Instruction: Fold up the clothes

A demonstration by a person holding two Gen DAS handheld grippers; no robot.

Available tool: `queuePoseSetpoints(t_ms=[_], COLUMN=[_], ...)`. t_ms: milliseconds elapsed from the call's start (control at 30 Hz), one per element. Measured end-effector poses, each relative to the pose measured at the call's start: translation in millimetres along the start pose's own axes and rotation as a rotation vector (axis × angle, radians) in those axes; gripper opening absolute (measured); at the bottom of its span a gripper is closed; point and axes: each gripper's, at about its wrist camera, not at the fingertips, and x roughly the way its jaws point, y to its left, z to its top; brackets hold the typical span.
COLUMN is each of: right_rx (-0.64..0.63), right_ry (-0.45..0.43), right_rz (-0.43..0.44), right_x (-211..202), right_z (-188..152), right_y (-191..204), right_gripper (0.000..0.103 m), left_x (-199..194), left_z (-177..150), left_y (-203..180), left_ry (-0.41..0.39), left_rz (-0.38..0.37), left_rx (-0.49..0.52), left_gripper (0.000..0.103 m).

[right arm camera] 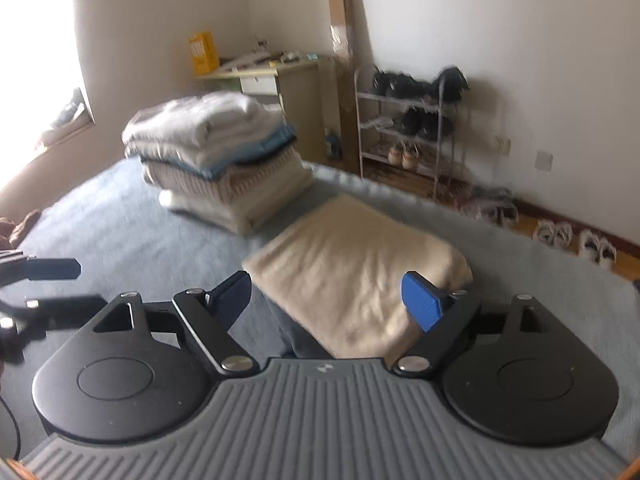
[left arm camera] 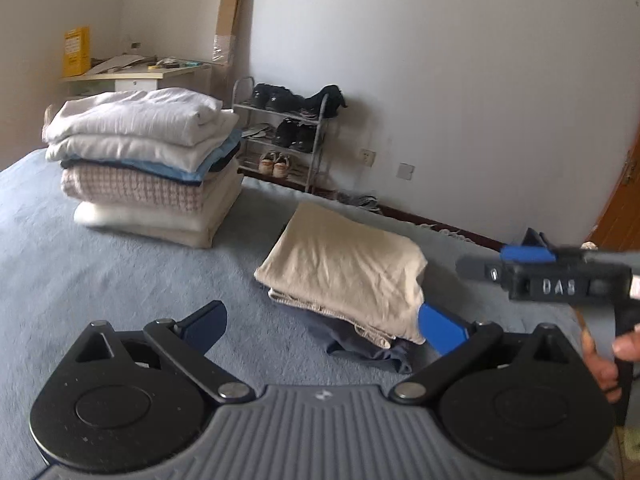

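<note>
A folded beige garment [left arm camera: 344, 268] [right arm camera: 360, 264] lies on the blue-grey bed cover [left arm camera: 100, 280], on top of a darker blue-grey garment [left arm camera: 360, 346] whose edge sticks out at the near side. My left gripper [left arm camera: 322, 326] hovers just in front of this small pile, jaws spread wide with nothing gripped. My right gripper [right arm camera: 327, 302] is over the near end of the beige garment, also open, its blue pads [right arm camera: 424, 304] on either side of the cloth without pressing it. A hand [left arm camera: 608, 364] holds the right gripper at the right edge of the left wrist view.
A tall stack of folded clothes [left arm camera: 148, 160] [right arm camera: 216, 152] stands further back on the bed. Beyond the bed's far edge are a metal shoe rack [left arm camera: 288, 136] [right arm camera: 408, 128], a cluttered desk [left arm camera: 132, 74], and shoes on the floor [right arm camera: 576, 240].
</note>
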Motion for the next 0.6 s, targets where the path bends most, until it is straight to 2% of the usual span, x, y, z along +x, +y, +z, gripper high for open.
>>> queuePoseSetpoints(t_ms=[67, 167, 300, 367, 500, 600], right_rx=[0.011, -0.002, -0.022, -0.026, -0.051, -0.069], right_ry=[0.048, 0.084, 0.074, 0.069, 0.055, 0.043], right_rz=[-0.009, -0.019, -0.04, -0.055, -0.084, -0.111], right_x=[1, 1, -9, -14, -22, -25], right_z=[-10, -22, -32, -36, -40, -43], right_y=[-2, -3, 3, 5, 11, 15], right_gripper=[0.083, 0.083, 0.087, 0.093, 0.096, 0.102], left_x=[-1, -2, -10, -13, -17, -14], left_z=[-6, -10, -21, -25, -29, -29], left_y=[-8, -12, -17, -20, -24, -29], left_ry=[-0.01, 0.003, 0.05, 0.057, 0.056, 0.09], left_rz=[0.017, -0.012, -0.003, 0.029, 0.064, 0.103], left_rx=[-0.017, -0.085, -0.176, -0.188, -0.222, -0.216], left_gripper=[0.103, 0.103, 0.103, 0.103, 0.103, 0.103])
